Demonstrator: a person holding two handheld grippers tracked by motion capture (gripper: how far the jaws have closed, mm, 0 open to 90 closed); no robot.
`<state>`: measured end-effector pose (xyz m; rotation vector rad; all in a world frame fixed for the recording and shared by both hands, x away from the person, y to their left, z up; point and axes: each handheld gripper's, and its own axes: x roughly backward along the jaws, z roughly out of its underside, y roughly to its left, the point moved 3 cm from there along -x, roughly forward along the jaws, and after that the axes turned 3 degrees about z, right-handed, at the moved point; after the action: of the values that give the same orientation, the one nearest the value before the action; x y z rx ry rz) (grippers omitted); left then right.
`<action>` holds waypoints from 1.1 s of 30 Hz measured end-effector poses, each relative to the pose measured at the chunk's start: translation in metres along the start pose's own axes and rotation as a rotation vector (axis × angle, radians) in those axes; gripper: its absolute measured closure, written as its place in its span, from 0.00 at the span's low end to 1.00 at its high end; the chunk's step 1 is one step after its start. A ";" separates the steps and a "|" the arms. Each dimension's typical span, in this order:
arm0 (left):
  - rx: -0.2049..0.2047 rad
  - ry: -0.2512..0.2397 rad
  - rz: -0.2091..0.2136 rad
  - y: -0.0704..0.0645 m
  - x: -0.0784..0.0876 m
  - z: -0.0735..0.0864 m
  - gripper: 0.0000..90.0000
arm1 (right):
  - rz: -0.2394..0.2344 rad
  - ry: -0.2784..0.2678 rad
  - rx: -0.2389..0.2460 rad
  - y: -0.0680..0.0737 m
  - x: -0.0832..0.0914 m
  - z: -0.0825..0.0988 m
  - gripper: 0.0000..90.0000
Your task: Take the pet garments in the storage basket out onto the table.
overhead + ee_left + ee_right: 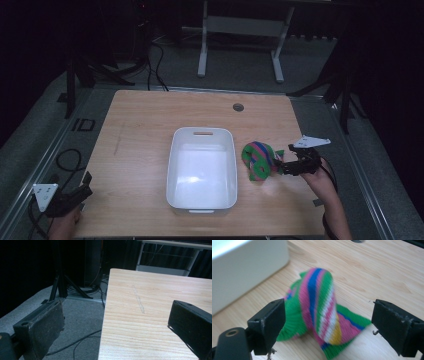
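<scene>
On the wooden surface (150, 125) in a dark room, I judge the striped knitted cloth (259, 160), just right of the white tub (202, 167), unheld: my right gripper (281, 166) fingers stand wide around it, left gripper (86, 186) likewise wide, so closing comes next.

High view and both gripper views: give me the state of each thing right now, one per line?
Striped sock: crumpled on the table, right of the bin, not gripped.
White bin: upright, empty.
Right tongs: open, jaws either side of the sock, not pressing it.
Left tongs: open, nothing between the jaws, at the table's near left corner.
Table: bare wood around the bin.
</scene>
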<state>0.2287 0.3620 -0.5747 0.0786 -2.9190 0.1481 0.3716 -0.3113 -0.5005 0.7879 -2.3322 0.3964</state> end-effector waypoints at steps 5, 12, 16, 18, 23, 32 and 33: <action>0.000 0.001 0.000 0.000 0.000 0.000 0.01 | 0.097 -0.074 -0.068 -0.011 0.001 0.026 0.13; 0.001 0.001 0.000 0.000 0.000 0.000 0.01 | 0.189 -0.139 -0.157 -0.020 0.005 0.061 0.13; 0.000 0.000 0.000 0.000 0.000 0.000 0.01 | 0.259 -0.187 -0.208 -0.023 0.013 0.076 0.13; -0.002 0.000 0.000 0.000 0.000 0.000 0.01 | 0.293 -0.205 -0.229 -0.024 0.018 0.084 0.13; -0.013 0.001 -0.002 -0.002 0.000 0.000 0.01 | 0.341 -0.225 -0.276 -0.025 0.026 0.099 0.13; -0.023 -0.002 -0.005 -0.003 0.001 0.000 0.01 | 0.448 -0.223 -0.351 -0.023 0.032 0.118 0.13; -0.024 -0.002 -0.005 -0.003 0.001 0.000 0.01 | 0.452 -0.226 -0.358 -0.023 0.033 0.120 0.13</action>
<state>0.2280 0.3589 -0.5746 0.0824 -2.9216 0.1125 0.3090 -0.3982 -0.5676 0.1352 -2.6856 0.0683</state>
